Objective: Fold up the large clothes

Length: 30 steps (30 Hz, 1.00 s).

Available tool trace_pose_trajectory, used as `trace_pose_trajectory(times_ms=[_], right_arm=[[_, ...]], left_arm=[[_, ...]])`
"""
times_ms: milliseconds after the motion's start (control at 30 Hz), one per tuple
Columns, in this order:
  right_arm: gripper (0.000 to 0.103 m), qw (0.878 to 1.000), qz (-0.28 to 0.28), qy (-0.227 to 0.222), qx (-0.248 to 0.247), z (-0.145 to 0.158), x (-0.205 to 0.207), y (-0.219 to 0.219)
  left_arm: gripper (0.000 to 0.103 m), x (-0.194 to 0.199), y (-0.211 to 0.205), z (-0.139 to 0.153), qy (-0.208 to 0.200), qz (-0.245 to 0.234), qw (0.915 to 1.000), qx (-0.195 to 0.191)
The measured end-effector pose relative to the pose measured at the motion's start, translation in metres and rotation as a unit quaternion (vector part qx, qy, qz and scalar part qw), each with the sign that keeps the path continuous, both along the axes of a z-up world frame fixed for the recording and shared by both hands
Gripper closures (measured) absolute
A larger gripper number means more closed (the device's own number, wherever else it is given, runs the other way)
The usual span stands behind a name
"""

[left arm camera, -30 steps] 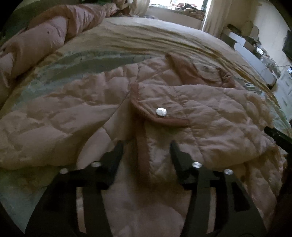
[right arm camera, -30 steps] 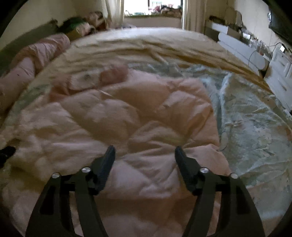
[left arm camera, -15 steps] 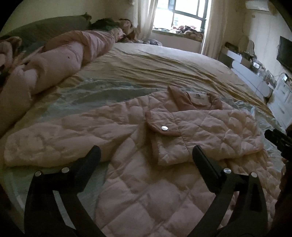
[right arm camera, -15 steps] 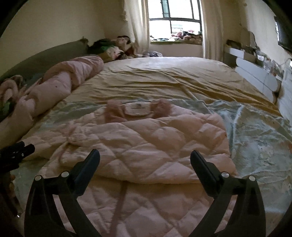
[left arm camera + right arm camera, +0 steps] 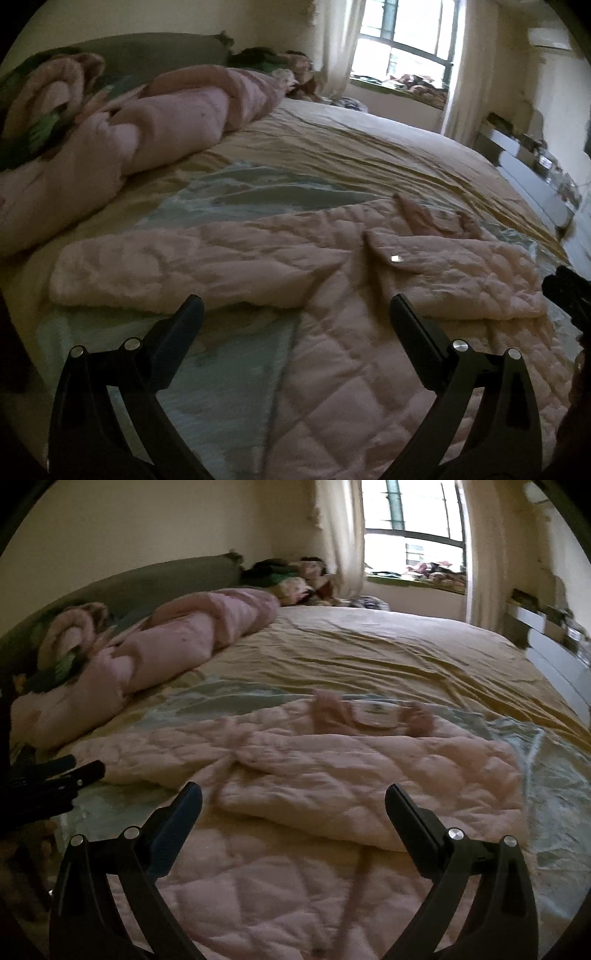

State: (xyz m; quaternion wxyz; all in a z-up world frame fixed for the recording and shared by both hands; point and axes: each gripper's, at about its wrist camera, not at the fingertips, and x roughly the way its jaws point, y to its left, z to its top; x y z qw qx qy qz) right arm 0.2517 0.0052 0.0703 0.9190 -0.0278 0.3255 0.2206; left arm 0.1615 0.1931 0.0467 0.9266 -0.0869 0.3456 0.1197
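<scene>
A pale pink quilted jacket (image 5: 332, 350) lies flat on the bed, collar away from me. Its right side is folded over the front, with a silver snap (image 5: 396, 259) on the flap. Its left sleeve (image 5: 177, 266) stretches out to the left. My left gripper (image 5: 295, 314) is open and empty, raised above the jacket's lower left part. My right gripper (image 5: 293, 801) is open and empty above the jacket (image 5: 332, 775) near its hem. The right gripper's tip shows at the left wrist view's right edge (image 5: 565, 291); the left gripper shows in the right wrist view (image 5: 55, 775).
A rolled pink duvet (image 5: 147, 129) lies along the bed's left side by a green headboard (image 5: 166, 579). The bed has a yellow and pale blue sheet (image 5: 369, 653). A window (image 5: 413, 542) with curtains is at the back, white furniture (image 5: 554, 642) at the right.
Both grippers have opened wide and pulled back and up from the jacket. The views now take in the whole bed and the window.
</scene>
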Motion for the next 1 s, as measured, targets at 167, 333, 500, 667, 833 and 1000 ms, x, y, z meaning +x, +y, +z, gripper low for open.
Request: trace_pose_trajectory(times_ms=[167,333,500,667,833,1000], right_arm=[[0.004,1.000,0.030,0.004,-0.001,-0.003,-0.008,0.037],[0.004,0.998,0.054,0.011,-0.009,-0.009,-0.012,0.073],[0.004,0.996,0.083,0.016,-0.017,-0.013,-0.018,0.107],[0.004,0.994,0.106,0.024,-0.029,-0.021,-0.023,0.139],[0.004,0.991,0.124,0.037,-0.039,-0.031,-0.023,0.164],[0.004,0.988,0.138,0.049,-0.050,-0.043,-0.020,0.190]], left_arm=[[0.009,-0.018,0.030,-0.006,0.004,0.034,0.9994,-0.003],[0.009,-0.032,0.056,-0.012,0.005,0.059,0.9981,-0.014],[0.009,-0.041,0.080,-0.022,0.009,0.080,0.9963,-0.027],[0.009,-0.045,0.103,-0.034,0.017,0.095,0.9939,-0.053],[0.009,-0.049,0.129,-0.054,0.028,0.117,0.9893,-0.083],[0.009,-0.050,0.155,-0.074,0.033,0.137,0.9837,-0.112]])
